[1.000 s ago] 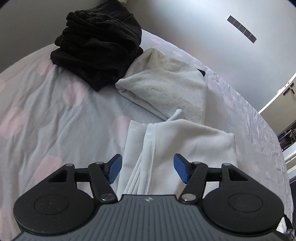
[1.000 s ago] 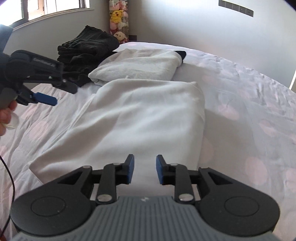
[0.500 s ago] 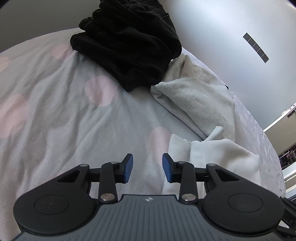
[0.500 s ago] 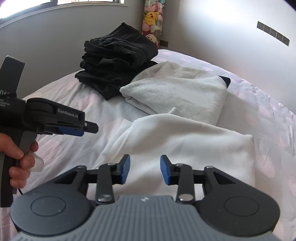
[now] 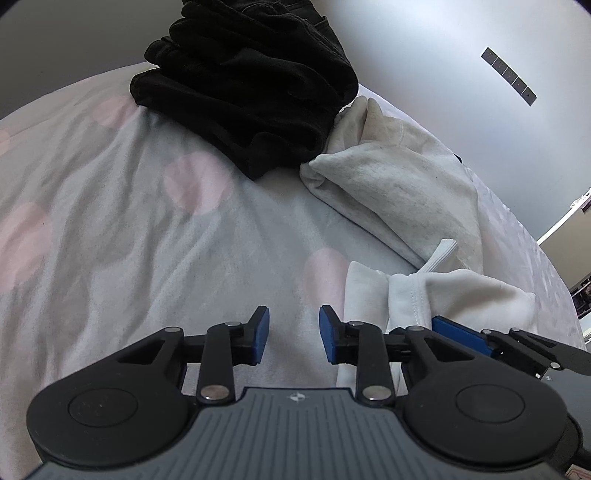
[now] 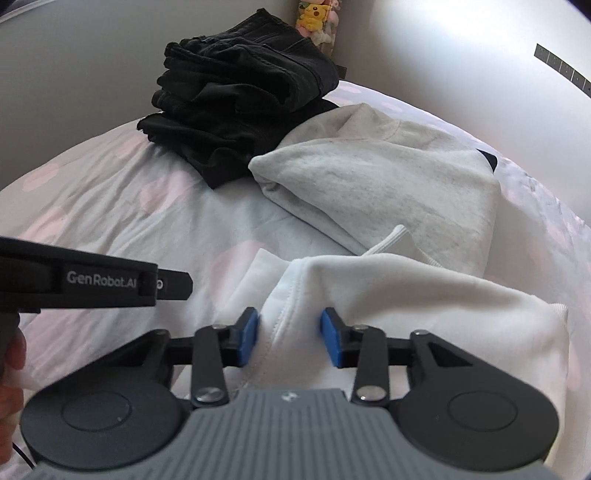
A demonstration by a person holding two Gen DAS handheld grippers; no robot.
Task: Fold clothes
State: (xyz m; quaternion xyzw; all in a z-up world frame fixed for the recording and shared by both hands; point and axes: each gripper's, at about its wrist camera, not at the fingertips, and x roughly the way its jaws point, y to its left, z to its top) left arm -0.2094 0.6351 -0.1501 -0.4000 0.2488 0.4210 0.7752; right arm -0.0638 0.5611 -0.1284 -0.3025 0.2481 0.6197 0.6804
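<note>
A folded white garment (image 6: 424, 306) lies on the bed, and its left edge also shows in the left wrist view (image 5: 454, 295). My right gripper (image 6: 290, 338) is open and low over that edge, with a raised fold of the white cloth between its fingers. My left gripper (image 5: 293, 334) is open with a narrow gap. It hovers over bare sheet just left of the garment and holds nothing. It reaches in from the left in the right wrist view (image 6: 162, 286), held by a hand (image 6: 11, 354).
A folded grey sweatshirt (image 6: 388, 177) lies just beyond the white garment. A pile of black clothes (image 5: 251, 85) sits behind it near the wall. The sheet (image 5: 110, 221) is pale with pink dots. Plush toys (image 6: 317, 18) stand in the corner.
My left gripper has slid left off the white garment onto bare sheet and narrowed its gap. My right gripper has moved forward and left to the garment's folded edge, staying open.
</note>
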